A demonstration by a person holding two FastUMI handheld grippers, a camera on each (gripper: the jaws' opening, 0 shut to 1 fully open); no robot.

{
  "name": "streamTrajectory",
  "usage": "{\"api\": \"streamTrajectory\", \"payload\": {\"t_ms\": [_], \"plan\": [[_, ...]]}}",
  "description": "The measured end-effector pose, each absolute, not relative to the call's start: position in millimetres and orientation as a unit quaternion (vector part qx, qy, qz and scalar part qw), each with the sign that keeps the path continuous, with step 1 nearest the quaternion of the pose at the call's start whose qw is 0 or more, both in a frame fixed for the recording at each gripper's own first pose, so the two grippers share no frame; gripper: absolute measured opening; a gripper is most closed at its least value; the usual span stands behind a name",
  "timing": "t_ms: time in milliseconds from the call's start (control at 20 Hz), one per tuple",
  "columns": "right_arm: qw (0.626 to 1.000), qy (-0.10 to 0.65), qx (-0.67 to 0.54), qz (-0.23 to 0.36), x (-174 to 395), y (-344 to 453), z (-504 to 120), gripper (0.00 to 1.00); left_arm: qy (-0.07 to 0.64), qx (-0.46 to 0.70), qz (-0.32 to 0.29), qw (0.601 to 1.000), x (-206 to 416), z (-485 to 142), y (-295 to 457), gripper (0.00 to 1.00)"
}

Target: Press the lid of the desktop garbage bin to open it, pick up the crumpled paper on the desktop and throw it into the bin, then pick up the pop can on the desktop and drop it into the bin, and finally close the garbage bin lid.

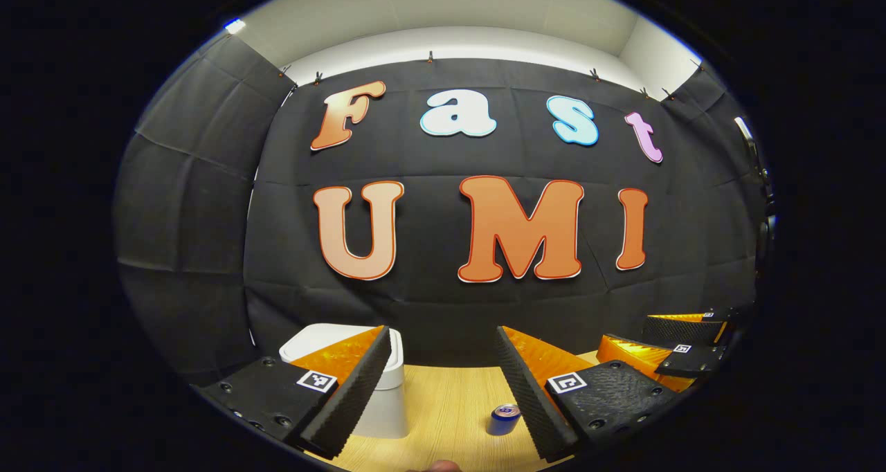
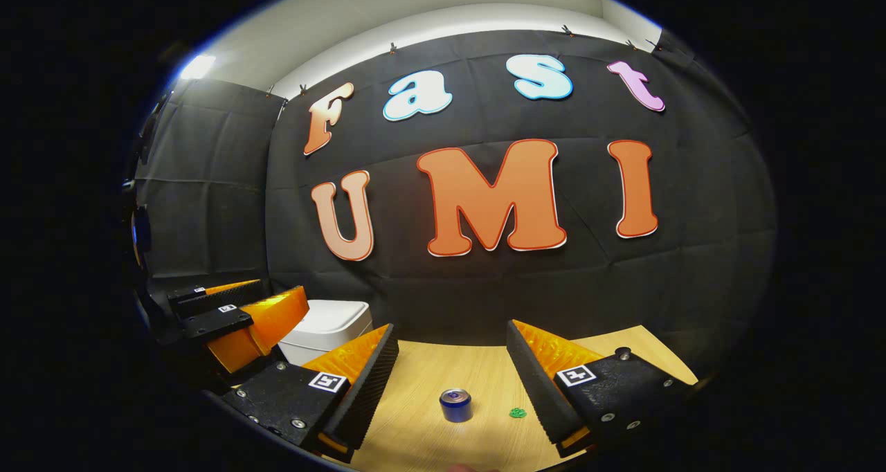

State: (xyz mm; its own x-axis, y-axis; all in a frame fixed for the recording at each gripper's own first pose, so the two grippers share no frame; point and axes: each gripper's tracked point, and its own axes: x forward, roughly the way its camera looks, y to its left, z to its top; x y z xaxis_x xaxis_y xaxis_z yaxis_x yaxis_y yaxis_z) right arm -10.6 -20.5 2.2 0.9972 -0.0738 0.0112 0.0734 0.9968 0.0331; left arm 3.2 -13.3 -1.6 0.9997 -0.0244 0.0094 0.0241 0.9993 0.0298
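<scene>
A white desktop bin stands on the wooden table, partly behind my left gripper's near finger; its lid lies flat and shut. A blue pop can stands upright to the bin's right, close to the other finger. The left gripper is open and holds nothing. In the right gripper view the can stands between the open, unloaded fingers of my right gripper, farther off on the table. The bin is at the left there, with the left gripper in front of it.
A small green object lies on the table just right of the can. The black cloth wall rises right behind the table. The right gripper shows at the right edge of the left gripper view. The table's far right corner is near.
</scene>
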Motion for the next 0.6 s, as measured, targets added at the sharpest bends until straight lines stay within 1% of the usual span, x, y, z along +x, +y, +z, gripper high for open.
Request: {"api": "streamTrajectory", "payload": {"t_ms": [100, 200, 350, 600], "plan": [[0.999, -0.005, 0.018, -0.043, -11.0, -24.8, 0.5, 0.94, -0.003, 0.013, -0.008, 1.000, 7.0, -3.8, -12.9, 0.93], [0.999, -0.001, 0.018, -0.046, -11.4, -26.2, -1.1, 0.94, -0.002, 0.010, -0.013, 1.000, 9.4, -5.9, -17.1, 0.95], [0.999, -0.003, 0.015, -0.050, -11.8, -27.4, -1.1, 0.94, 0.000, 0.009, -0.020, 1.000, 11.3, -6.6, -20.5, 0.94], [0.999, -0.007, 0.011, -0.044, -15.8, -24.1, -0.1, 0.94, 0.015, 0.012, -0.027, 0.999, 13.4, -14.0, -23.4, 0.94]]}}
